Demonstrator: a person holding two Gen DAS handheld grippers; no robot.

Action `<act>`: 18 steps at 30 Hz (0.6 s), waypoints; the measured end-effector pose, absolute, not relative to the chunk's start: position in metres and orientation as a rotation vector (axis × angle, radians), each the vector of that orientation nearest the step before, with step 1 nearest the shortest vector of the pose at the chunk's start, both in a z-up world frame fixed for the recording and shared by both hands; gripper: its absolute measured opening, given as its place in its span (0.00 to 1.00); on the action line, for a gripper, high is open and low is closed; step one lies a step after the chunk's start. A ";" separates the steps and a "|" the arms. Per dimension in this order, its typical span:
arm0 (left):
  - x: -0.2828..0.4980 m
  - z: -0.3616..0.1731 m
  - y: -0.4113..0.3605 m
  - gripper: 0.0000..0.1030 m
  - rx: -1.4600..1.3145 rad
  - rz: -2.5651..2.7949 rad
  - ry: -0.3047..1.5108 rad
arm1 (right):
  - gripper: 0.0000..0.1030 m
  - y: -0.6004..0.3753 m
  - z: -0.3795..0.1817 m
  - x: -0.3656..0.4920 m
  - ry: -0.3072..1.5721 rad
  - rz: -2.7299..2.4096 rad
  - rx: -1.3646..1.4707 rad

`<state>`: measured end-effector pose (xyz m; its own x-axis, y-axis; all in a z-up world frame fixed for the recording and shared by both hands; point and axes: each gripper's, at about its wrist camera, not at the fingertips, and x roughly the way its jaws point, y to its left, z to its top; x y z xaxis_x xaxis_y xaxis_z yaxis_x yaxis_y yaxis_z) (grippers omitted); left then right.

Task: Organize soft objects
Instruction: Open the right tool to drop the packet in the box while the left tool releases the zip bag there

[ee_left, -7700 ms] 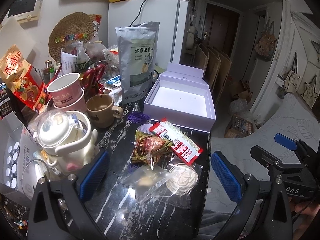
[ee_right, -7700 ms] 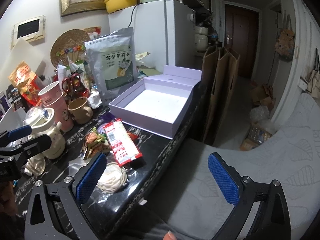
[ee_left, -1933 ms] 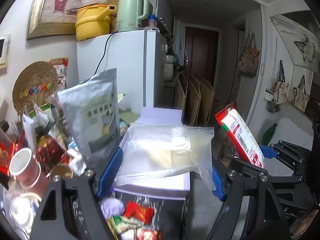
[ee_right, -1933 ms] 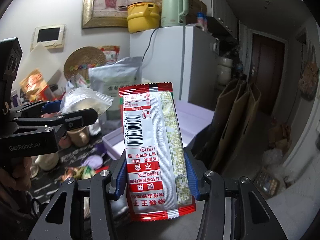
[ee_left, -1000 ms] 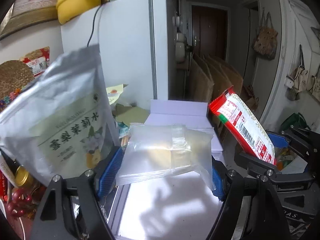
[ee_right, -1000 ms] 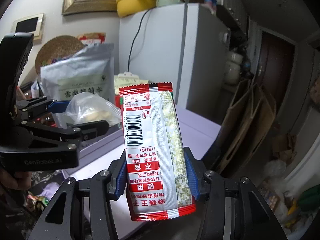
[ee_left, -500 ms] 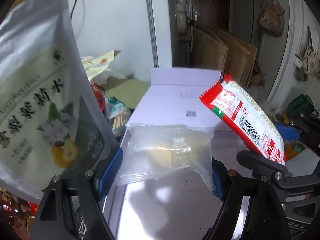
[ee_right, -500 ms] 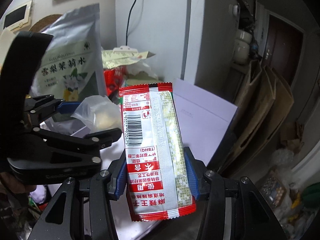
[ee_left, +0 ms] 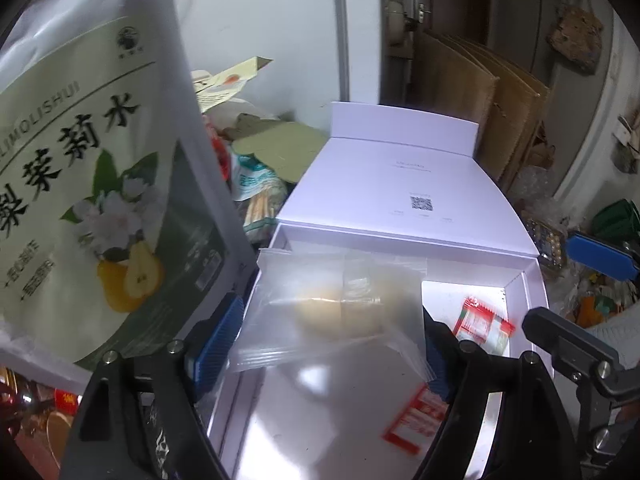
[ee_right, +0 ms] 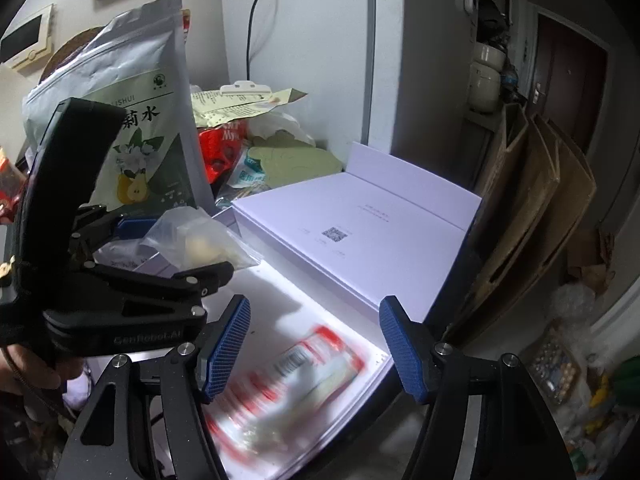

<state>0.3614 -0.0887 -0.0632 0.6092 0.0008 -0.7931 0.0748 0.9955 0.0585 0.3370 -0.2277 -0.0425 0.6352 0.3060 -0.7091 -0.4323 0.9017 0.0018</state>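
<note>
Our right gripper (ee_right: 314,346) has just spread its jaws, and the red snack packet (ee_right: 288,380) it pinched half a second ago now lies blurred inside the open box (ee_left: 400,236), no longer between the pads. Our left gripper (ee_left: 326,344) has been opening slightly too, yet the clear bag (ee_left: 332,308) still sits between its jaws, over the box's left side.
</note>
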 end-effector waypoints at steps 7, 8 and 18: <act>0.351 -0.050 -0.091 0.79 0.112 -0.025 0.891 | 0.66 -0.229 -0.031 0.328 0.756 0.400 -0.195; 0.349 -0.046 -0.092 0.80 0.115 -0.024 0.884 | 0.66 -0.229 -0.029 0.326 0.752 0.398 -0.196; 0.342 -0.024 -0.093 0.91 0.090 -0.022 0.854 | 0.66 -0.238 -0.002 0.312 0.710 0.362 -0.189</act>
